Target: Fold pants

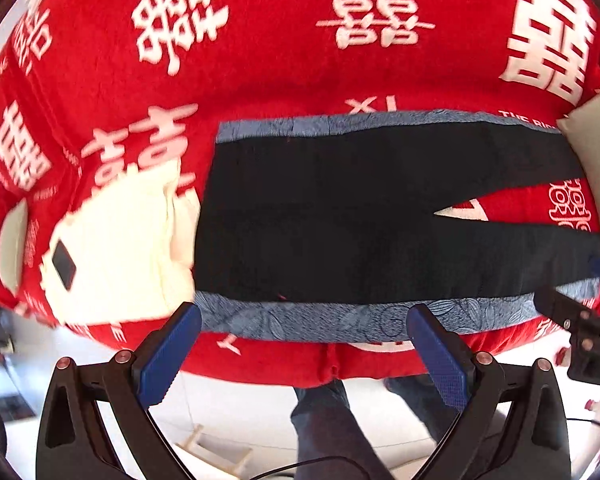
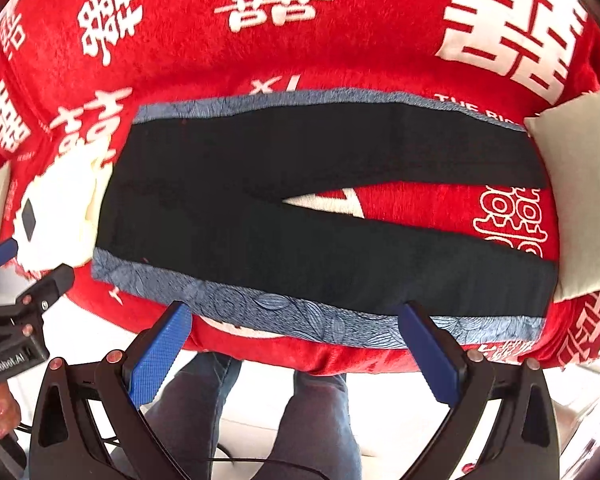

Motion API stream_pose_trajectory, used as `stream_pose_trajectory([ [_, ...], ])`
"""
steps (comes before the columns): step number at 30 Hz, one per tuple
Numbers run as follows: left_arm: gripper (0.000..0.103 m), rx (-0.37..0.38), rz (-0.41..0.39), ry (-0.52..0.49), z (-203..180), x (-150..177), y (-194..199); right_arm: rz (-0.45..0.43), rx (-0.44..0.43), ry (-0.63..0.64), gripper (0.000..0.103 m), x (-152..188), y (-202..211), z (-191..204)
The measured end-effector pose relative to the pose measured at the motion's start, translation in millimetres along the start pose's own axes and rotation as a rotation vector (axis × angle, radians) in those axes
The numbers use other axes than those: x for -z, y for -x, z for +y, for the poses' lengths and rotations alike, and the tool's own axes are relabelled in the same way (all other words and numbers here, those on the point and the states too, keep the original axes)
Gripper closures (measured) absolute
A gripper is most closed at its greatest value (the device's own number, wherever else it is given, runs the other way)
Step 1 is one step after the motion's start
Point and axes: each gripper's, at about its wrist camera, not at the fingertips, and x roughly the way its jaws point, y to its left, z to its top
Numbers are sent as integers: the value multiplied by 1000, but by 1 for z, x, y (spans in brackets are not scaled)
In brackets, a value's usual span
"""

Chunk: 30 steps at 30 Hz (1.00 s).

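Observation:
Dark pants (image 1: 340, 216) (image 2: 260, 216) with blue-grey patterned side stripes lie flat on a red blanket, waist to the left, the two legs spread apart to the right. My left gripper (image 1: 304, 324) is open and empty, hovering at the near striped edge by the waist end. My right gripper (image 2: 296, 316) is open and empty at the near striped edge, further along the leg. Each gripper shows at the edge of the other's view: the right one (image 1: 580, 320) and the left one (image 2: 24, 292).
The red blanket (image 1: 280, 60) (image 2: 340, 40) with white characters covers the surface. A cream garment (image 1: 120, 240) (image 2: 60, 216) with a dark patch lies left of the waist. A grey-white cushion (image 2: 580, 200) sits at the right. The person's legs (image 2: 220, 412) stand at the near edge.

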Motion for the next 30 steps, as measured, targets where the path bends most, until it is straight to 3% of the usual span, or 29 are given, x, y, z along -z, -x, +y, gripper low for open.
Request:
stream_pose_trajectory([
  [3,0,10,40,40,-1,8,-16,26,-11,4,0,5,-14,-7],
  [6,0,38,58,73,8,18,-37,24,-79,-44,0,12,-27,-14],
  [14,0,103,107,151,50,52,-123,14,-472,-306,0,55,-95,-21],
  [16,0,133,111,179,59,62,-141,27,-535,-337,4,68,-117,-16],
  [20,0,213,124,233,74,79,-173,56,-639,-384,33,90,-162,-5],
  [21,0,236,121,243,76,83,-179,59,-663,-398,36,94,-173,-4],
  [30,0,358,129,309,83,93,-214,-21,-809,-525,36,116,-218,-25],
])
